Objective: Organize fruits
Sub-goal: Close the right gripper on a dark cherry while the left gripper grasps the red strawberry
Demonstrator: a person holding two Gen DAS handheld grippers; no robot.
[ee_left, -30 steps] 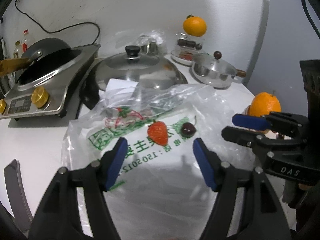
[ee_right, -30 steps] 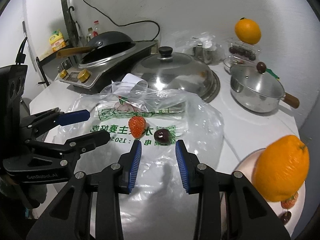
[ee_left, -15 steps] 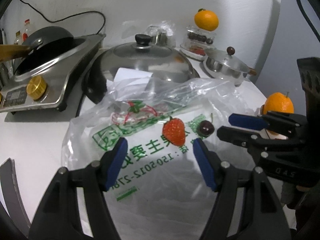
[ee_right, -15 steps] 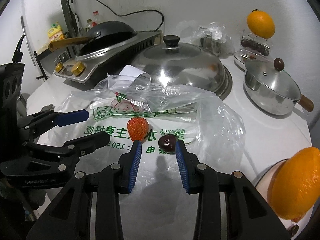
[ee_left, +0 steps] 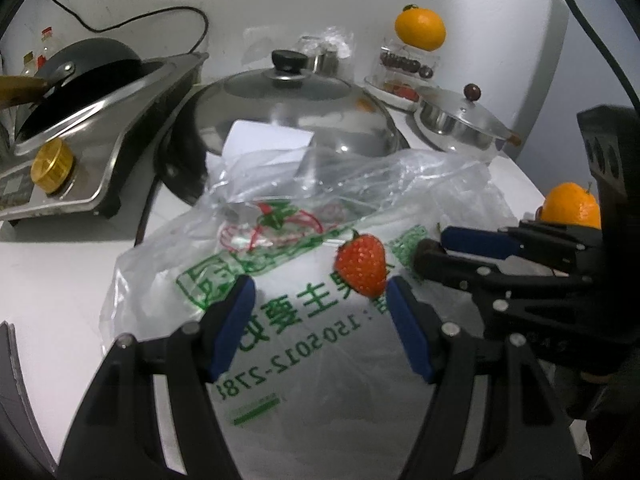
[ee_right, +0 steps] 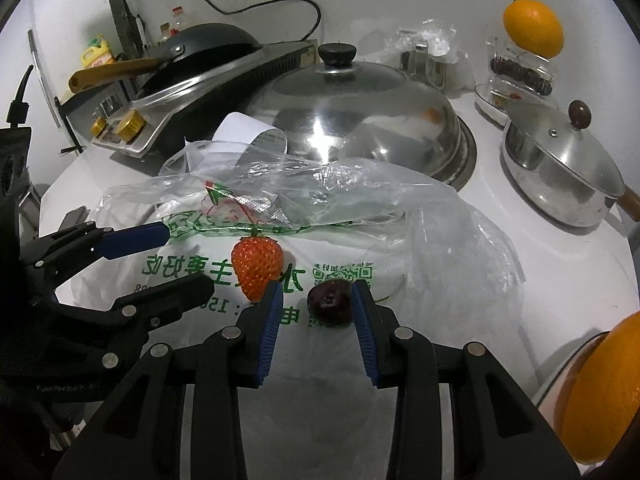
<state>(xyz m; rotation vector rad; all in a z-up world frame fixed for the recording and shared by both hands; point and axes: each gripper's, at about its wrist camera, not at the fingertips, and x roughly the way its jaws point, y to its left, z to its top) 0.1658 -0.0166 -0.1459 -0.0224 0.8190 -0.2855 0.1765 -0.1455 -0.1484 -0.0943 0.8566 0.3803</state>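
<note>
A red strawberry (ee_left: 362, 264) lies on a clear plastic bag (ee_left: 304, 344) with green print; it also shows in the right wrist view (ee_right: 257, 266). A dark cherry (ee_right: 330, 304) lies beside it, between the blue pads of my open right gripper (ee_right: 316, 300). My left gripper (ee_left: 316, 300) is open, the strawberry just ahead of its right pad. The right gripper (ee_left: 432, 248) hides the cherry in the left wrist view. The left gripper (ee_right: 180, 256) shows at the left in the right wrist view. An orange (ee_right: 600, 404) sits on a plate at the right.
A big steel lid (ee_right: 360, 112) stands behind the bag. A small lidded pot (ee_right: 560, 168) is at the right. A wok on a cooker (ee_left: 80, 92) is at the left. Another orange (ee_left: 420, 32) tops clear fruit boxes (ee_right: 520, 72) at the back.
Both grippers have moved forward over the bag. The cherry now lies between the right gripper's pads. The strawberry is close to the left gripper's right pad.
</note>
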